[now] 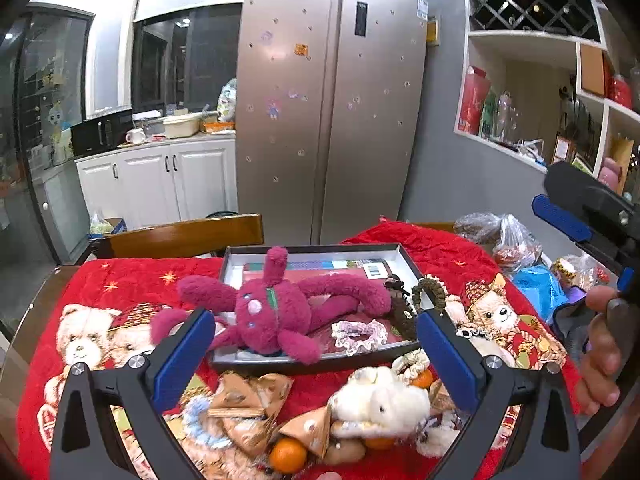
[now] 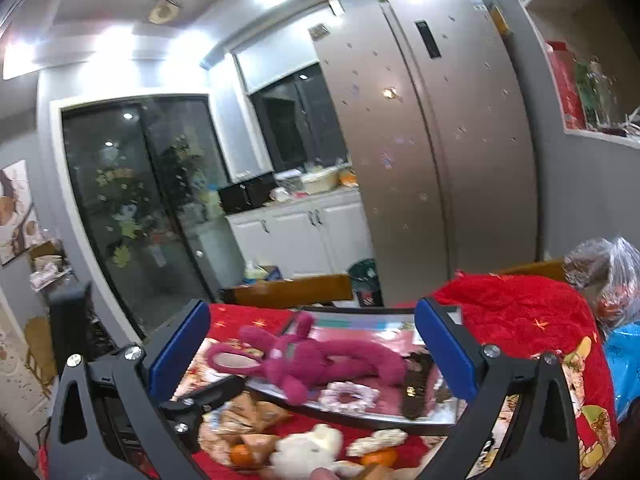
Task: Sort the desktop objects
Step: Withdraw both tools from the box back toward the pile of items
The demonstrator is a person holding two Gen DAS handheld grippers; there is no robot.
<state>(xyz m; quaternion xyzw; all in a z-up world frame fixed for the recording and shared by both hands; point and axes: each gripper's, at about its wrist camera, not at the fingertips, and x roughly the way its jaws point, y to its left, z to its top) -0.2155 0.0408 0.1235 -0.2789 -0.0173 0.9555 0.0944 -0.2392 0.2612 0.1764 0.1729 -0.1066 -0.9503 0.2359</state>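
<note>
A magenta plush rabbit lies in a shallow dark tray on the red blanket, with a pink frilly scrunchie and brown hair accessories. In front of the tray lie a white plush, beige bows and oranges. My left gripper is open and empty, above these near items. My right gripper is open and empty, raised over the table; it shows at the right edge of the left wrist view. The rabbit, scrunchie and white plush show below it.
Plastic bags and a blue bag sit at the table's right side. A wooden chair back stands behind the table. A fridge and white cabinets stand beyond.
</note>
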